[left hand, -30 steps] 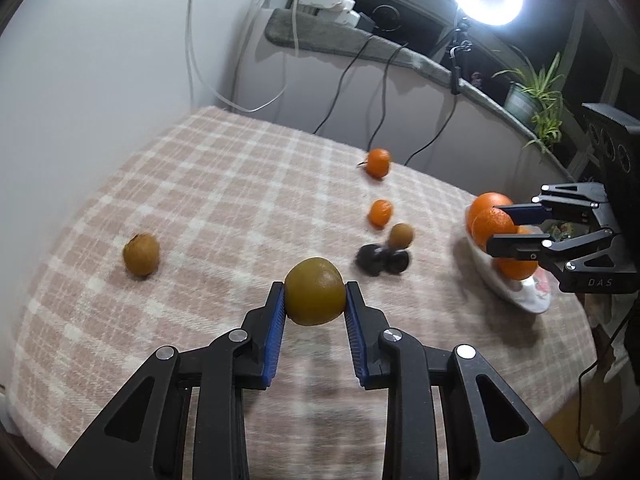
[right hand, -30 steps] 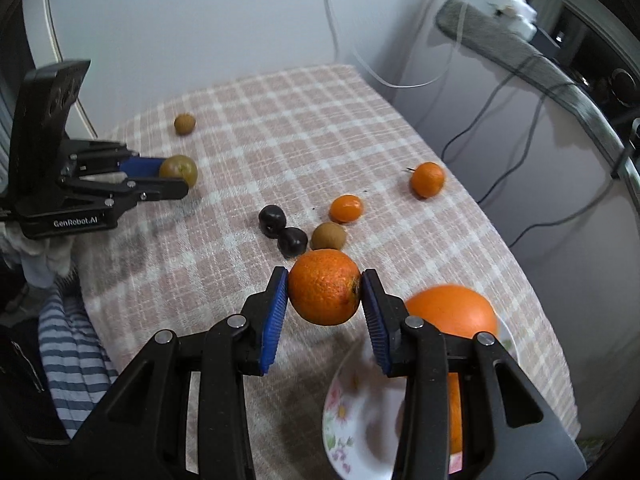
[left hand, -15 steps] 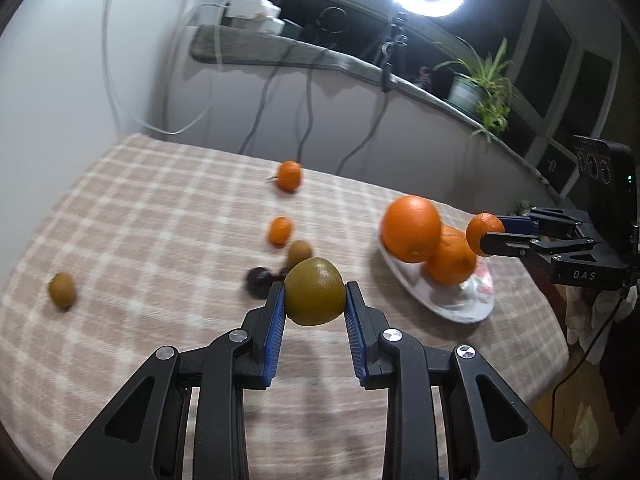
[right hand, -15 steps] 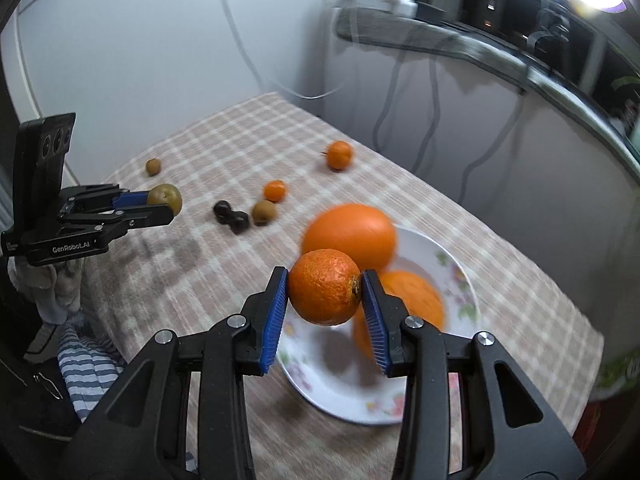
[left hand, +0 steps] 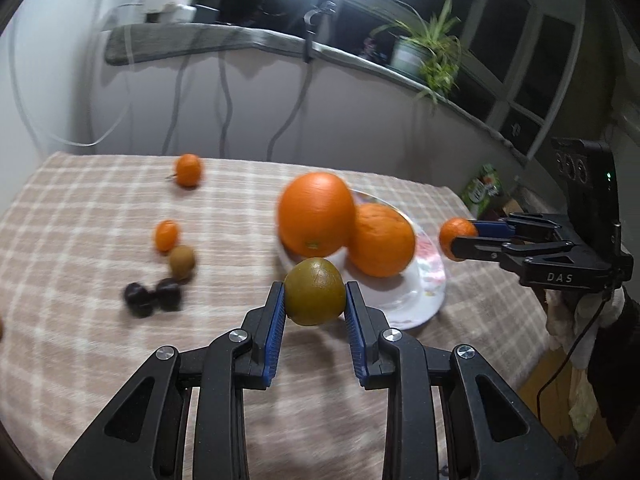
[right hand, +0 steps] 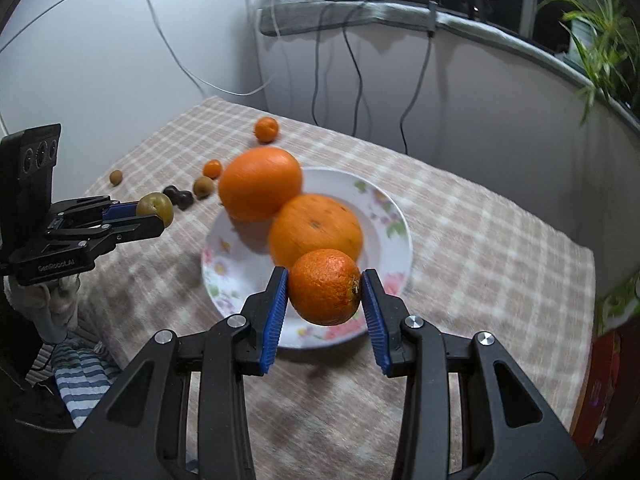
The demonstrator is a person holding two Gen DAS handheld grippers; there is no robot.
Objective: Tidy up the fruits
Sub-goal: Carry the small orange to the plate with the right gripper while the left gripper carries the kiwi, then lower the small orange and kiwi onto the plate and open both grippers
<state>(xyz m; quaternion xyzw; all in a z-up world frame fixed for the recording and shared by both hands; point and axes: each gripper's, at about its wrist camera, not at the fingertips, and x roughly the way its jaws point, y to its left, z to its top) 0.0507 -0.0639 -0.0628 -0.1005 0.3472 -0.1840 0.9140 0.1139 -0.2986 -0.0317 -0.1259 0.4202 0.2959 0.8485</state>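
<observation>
Left wrist: left gripper point(left hand: 315, 307) clamps green fruit point(left hand: 315, 297) above plate point(left hand: 424, 300) rim | Right wrist: right gripper point(right hand: 325, 294) clamps small orange point(right hand: 325, 286) over plate point(right hand: 396, 248) | Risk: crowded plate, two oranges point(right hand: 316, 230); released fruit may roll off.

both grippers now sit closer to the plate point(right hand: 394, 208) than a second ago. the left gripper point(left hand: 315, 309) brings its green fruit point(left hand: 315, 297) from open cloth, beside the lone brown fruit, up to the plate's near rim. the right gripper point(right hand: 325, 294) carries its small orange point(right hand: 325, 286) from beside the plate to above it, in front of the two big oranges point(right hand: 316, 230).
</observation>
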